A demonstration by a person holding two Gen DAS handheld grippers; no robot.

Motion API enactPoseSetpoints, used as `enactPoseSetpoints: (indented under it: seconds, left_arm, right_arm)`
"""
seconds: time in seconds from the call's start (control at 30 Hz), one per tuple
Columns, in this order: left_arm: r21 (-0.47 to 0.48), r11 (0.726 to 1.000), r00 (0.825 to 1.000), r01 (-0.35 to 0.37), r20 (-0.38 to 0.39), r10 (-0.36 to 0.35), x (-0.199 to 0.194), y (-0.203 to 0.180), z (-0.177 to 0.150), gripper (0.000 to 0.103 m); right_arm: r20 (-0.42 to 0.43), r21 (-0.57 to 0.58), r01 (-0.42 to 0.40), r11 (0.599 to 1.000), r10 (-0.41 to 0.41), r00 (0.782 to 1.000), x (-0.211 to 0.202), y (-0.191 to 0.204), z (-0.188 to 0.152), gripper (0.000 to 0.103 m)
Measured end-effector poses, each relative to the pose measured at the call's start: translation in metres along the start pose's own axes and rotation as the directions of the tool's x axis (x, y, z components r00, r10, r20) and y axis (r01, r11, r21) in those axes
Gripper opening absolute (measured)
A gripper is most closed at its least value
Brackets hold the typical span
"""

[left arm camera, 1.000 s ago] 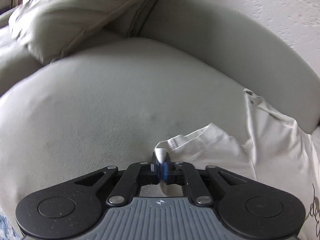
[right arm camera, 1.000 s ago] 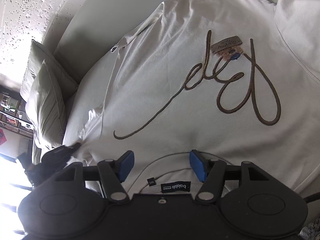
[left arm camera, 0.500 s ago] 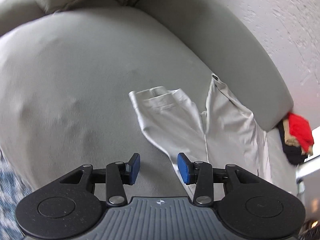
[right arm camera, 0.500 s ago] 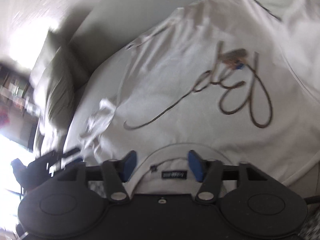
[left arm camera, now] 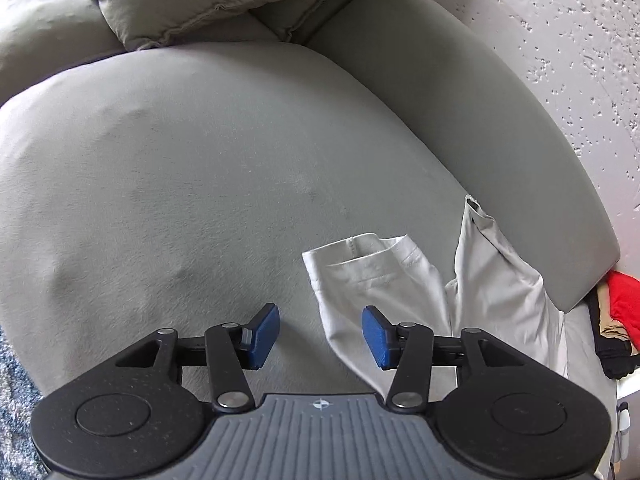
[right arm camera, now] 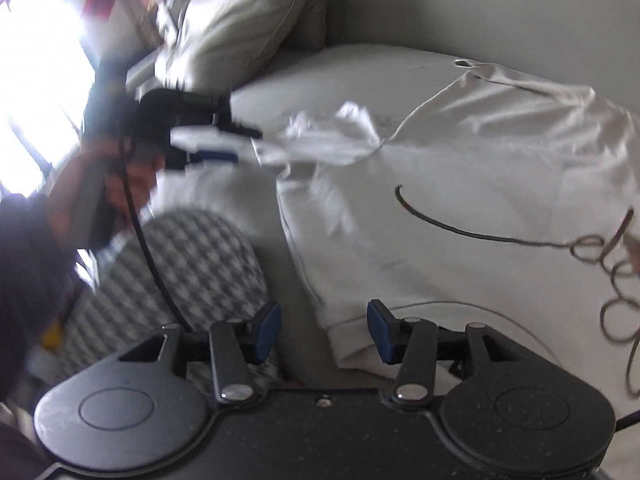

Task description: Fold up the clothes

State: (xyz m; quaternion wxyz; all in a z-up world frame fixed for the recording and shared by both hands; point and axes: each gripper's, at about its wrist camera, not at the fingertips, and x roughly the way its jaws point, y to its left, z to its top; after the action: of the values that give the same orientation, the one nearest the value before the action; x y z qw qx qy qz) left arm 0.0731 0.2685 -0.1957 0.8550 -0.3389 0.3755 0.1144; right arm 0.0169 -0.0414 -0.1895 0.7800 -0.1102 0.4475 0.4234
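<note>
A white shirt with brown script lettering lies spread on the grey sofa cushion. Its sleeve rests crumpled on the cushion. In the left wrist view my left gripper hovers just short of that sleeve; its jaws are opening and the blue pads touch no cloth. The right wrist view shows the left gripper blurred, beside the sleeve. My right gripper is open above the shirt's near edge, which lies under the gap between its pads, not gripped.
Pillows lean on the sofa backrest. Red and dark clothes lie past the sofa's right end. A black-and-white checked fabric sits left of the shirt. A hand and a dark sleeve fill the left.
My left gripper let go of the sleeve cuff, opened and drew back. My right gripper rolled and swung left along the collar to the shirt's near edge; the view is now blurred.
</note>
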Motion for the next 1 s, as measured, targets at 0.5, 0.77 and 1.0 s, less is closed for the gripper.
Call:
enactPoseSetpoints:
  seconds: [0.5,0.77,1.0]
  left_arm:
    - [0.141,0.969,0.979,-0.205,0.029,0.203,0.021,-0.024,0.011,0.001]
    - [0.189,0.955,0.973,-0.229,0.045,0.225,-0.019,-0.024,0.002,0.022]
    - [0.309,0.945,0.994,-0.111,0.050,0.101,-0.061,-0.063,-0.030,0.024]
  right_arm:
    - [-0.010,-0.109,0.070,0.992,-0.071,0.997,-0.006,0.011,-0.014,0.008]
    - [0.107,0.073,0.023,0.997,-0.031,0.994,-0.074,-0.025,-0.030,0.045]
    - [0.202,0.537,0.103,0.837,-0.246,0.948,-0.138,-0.121,-0.072,0.051]
